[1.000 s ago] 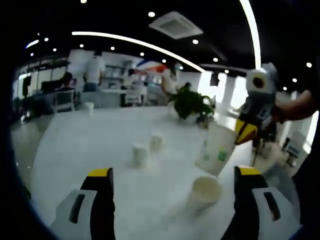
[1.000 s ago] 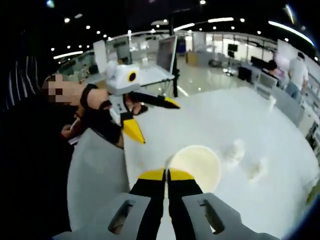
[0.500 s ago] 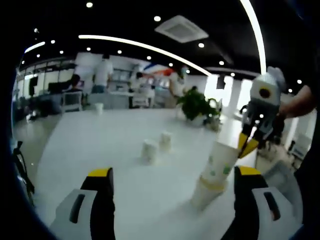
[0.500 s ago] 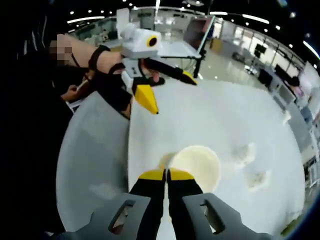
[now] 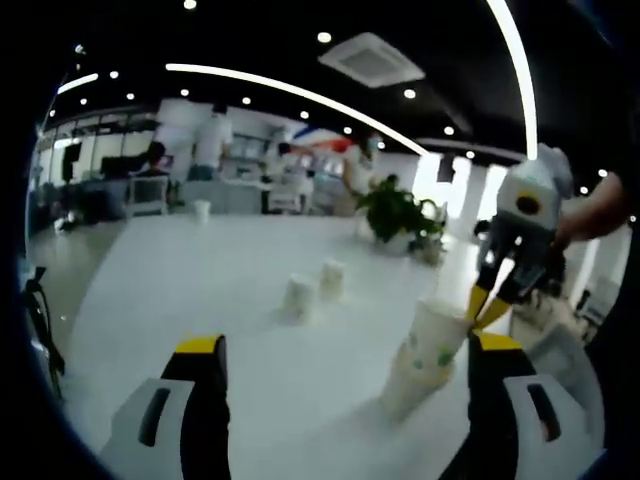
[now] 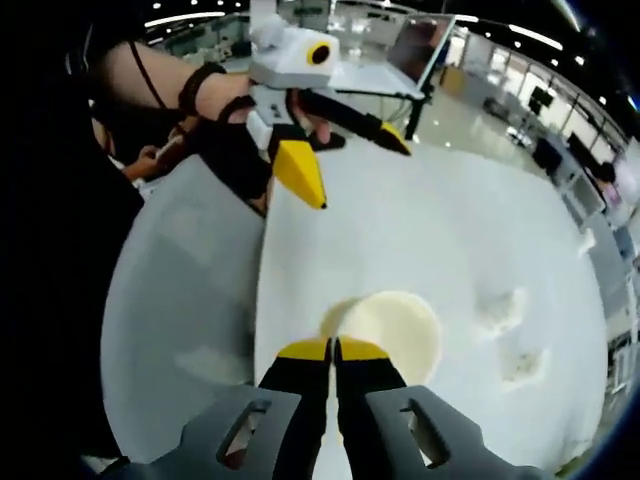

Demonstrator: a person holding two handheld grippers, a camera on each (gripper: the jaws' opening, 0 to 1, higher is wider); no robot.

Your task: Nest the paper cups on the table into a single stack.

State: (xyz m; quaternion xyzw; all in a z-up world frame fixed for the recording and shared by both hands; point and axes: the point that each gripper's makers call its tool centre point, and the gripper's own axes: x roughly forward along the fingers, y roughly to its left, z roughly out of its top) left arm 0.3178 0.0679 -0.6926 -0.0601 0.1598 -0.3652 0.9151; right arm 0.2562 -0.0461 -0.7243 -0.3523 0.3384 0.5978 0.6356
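A white paper cup (image 5: pixel 437 338) with green print sits nested in a second cup (image 5: pixel 406 385) on the white table (image 5: pixel 190 280). My right gripper (image 5: pixel 484 308) comes in from the right, shut on the upper cup's rim. In the right gripper view I look down into that cup's mouth (image 6: pixel 392 335), with the shut right gripper (image 6: pixel 333 349) pinching its near rim. My left gripper (image 5: pixel 348 345) is open and holds nothing; the stack stands just inside its right jaw. The left gripper (image 6: pixel 360 175) also hangs open above the table. Two more cups (image 5: pixel 300 298) (image 5: pixel 332 280) stand farther out.
Another small cup (image 5: pixel 203 210) stands at the table's far edge, and a potted plant (image 5: pixel 395 212) sits at the back right. The two loose cups (image 6: pixel 500 310) (image 6: pixel 525 364) lie right of the stack. A grey surface (image 6: pixel 180 300) borders the table edge. People stand in the background.
The held cup has come down from tilted above the lower cup and sunk into it, now more upright. My left gripper has stayed open.
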